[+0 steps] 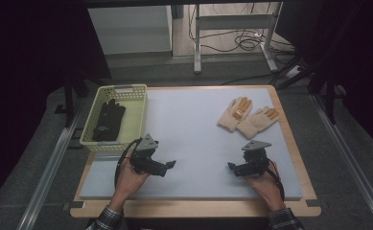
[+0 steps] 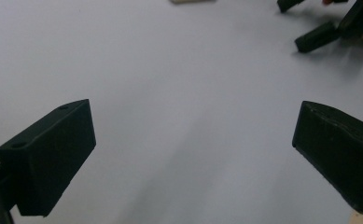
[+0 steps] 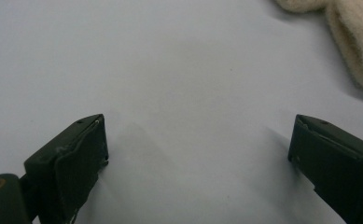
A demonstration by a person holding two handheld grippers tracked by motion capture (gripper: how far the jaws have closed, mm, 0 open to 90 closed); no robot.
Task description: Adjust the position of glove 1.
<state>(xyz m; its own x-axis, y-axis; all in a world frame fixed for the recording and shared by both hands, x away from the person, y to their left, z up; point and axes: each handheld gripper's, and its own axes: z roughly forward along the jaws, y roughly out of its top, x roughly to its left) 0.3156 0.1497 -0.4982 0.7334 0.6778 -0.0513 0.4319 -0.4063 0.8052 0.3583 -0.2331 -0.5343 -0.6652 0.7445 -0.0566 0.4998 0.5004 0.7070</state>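
Both spread wide, left gripper (image 1: 170, 164) and right gripper (image 1: 230, 166) empty above white mat (image 1: 193, 129), cream gloves (image 1: 247, 116) well apart.

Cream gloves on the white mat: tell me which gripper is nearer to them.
Right. The right gripper sits just below the cream gloves, with bare mat between; the left gripper is farther off, beside the yellow basket.
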